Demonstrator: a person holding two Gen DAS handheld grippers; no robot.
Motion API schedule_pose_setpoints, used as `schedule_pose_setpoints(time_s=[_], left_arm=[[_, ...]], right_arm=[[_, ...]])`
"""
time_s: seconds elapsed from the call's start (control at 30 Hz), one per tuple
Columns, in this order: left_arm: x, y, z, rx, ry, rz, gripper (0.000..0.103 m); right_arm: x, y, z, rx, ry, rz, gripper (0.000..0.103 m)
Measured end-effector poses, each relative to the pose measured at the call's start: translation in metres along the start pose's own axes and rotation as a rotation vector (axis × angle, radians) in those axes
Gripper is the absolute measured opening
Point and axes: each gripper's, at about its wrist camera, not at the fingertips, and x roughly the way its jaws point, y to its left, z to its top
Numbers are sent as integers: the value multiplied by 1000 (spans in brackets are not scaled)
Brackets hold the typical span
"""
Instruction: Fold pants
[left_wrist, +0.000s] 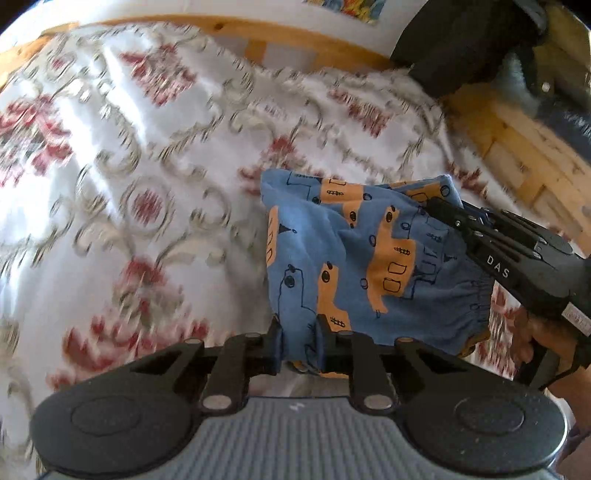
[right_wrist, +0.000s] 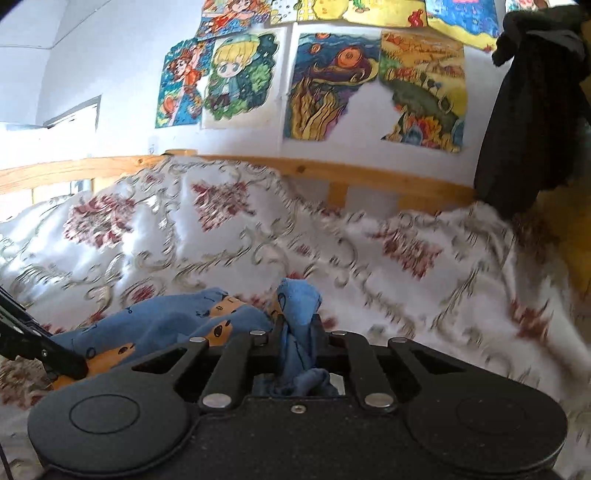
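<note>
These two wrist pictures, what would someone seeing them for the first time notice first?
First, the blue pants printed with orange vehicles, held up over a white bedspread with red flowers; the left gripper and the right gripper each have their jaws shut on the cloth. Next, in the right wrist view, the bright children's drawings taped to the wall above the wooden bed rail, with a dark garment hanging at the right.

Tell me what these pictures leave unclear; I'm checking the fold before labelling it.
- Left wrist view: the pants' underside and leg ends, hidden by their own folds.
- Left wrist view: the right gripper's fingertips, buried in cloth.
- Right wrist view: the left gripper, cut off by the frame edge.
- Both views: the bedspread pattern, motion-blurred.
</note>
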Motion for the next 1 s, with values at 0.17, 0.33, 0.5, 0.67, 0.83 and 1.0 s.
schedule_pose_setpoints(time_s=[0.17,0.33,0.5,0.67,0.83,1.0], left_arm=[[27,-2,38,38,-65,-48,18],[69,4,49,-14,-36,-82,18],[96,19,33,-49,45,-73,19],[100,25,30,-42,46,-90,20],[100,24,31,-45,52,-95,22],[94,29,34,-87,50,-105,31]], right_arm=[[29,-25,27,-63,-37,-40,11],[69,-57,24,-29,46,-25,11],[95,-73,-14,73,164,-9,11],[99,-79,-30,144,169,-8,13],[99,-82,-29,159,171,-13,21],[89,-87,-22,195,149,-42,33]])
